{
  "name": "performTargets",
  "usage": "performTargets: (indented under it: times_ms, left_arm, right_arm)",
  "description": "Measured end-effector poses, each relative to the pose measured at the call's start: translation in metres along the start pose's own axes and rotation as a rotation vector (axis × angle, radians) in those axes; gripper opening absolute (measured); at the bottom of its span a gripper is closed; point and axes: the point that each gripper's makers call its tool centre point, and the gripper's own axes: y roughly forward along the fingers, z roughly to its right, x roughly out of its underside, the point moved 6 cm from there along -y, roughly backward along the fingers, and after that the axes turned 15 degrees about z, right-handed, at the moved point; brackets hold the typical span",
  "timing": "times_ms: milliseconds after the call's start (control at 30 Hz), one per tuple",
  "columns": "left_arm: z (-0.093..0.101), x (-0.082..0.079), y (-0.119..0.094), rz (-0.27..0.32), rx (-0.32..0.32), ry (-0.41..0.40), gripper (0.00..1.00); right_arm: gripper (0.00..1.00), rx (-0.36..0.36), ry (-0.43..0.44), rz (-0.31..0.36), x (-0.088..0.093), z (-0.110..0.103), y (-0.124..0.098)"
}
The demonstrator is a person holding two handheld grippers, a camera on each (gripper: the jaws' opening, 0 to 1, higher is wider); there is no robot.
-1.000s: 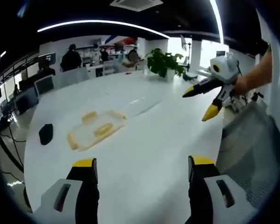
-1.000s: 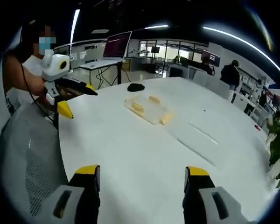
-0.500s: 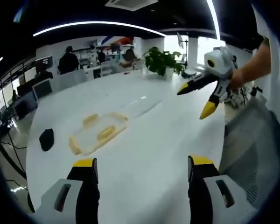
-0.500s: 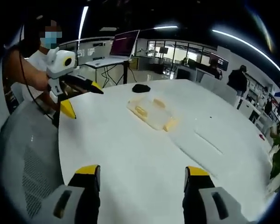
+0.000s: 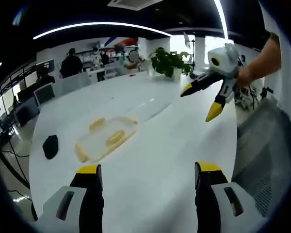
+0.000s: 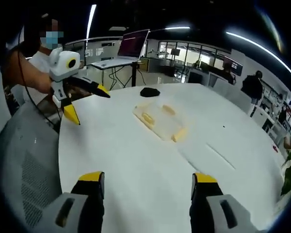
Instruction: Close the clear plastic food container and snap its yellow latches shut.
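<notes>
Both of your grippers have crept toward the container (image 5: 105, 139) since the earlier frames; it lies flat on the white table (image 5: 155, 160), untouched. Left gripper (image 5: 148, 170) and right gripper (image 6: 149, 178) hang above the tabletop, jaws spread, empty. A dark object (image 5: 50, 146) sits just beyond the container. Left gripper view shows a plant (image 5: 170, 61); right gripper view a monitor (image 6: 133, 44).

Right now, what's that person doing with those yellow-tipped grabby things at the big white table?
A person holds a claw in each hand above a white table. Both the left claw and the right claw are open and empty, up in the air and not touching anything. Farther out on the table lies a clear plastic food container with yellow latches. A small black object sits beyond it. Nobody has grabbed the container yet.
</notes>
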Motion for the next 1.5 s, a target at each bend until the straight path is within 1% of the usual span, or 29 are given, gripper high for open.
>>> performTargets:
  times_ms: [333,733,900,1200,1333,1500]
  left_arm:
    - [-0.014,0.002,0.005,-0.002,-0.003,0.005,0.75]
    - [-0.031,0.004,0.014,-0.003,0.007,0.018,0.75]
    - [-0.038,0.006,0.016,-0.008,0.011,0.021,0.74]
    - [-0.051,0.010,0.019,-0.015,0.007,0.024,0.73]
    - [-0.059,0.006,0.021,0.011,-0.008,-0.019,0.73]
    - [-0.067,0.005,0.023,0.005,-0.001,0.000,0.73]
  right_arm:
    - [0.72,-0.016,-0.013,-0.015,-0.002,0.012,0.013]
    - [0.72,-0.041,-0.029,-0.029,-0.006,0.021,0.030]
    - [0.72,-0.081,-0.071,-0.051,-0.005,0.024,0.038]
    - [0.71,-0.101,-0.092,-0.057,-0.009,0.036,0.052]
    - [0.71,-0.110,-0.104,-0.061,-0.011,0.041,0.058]
    - [0.71,-0.129,-0.123,-0.068,-0.013,0.046,0.066]
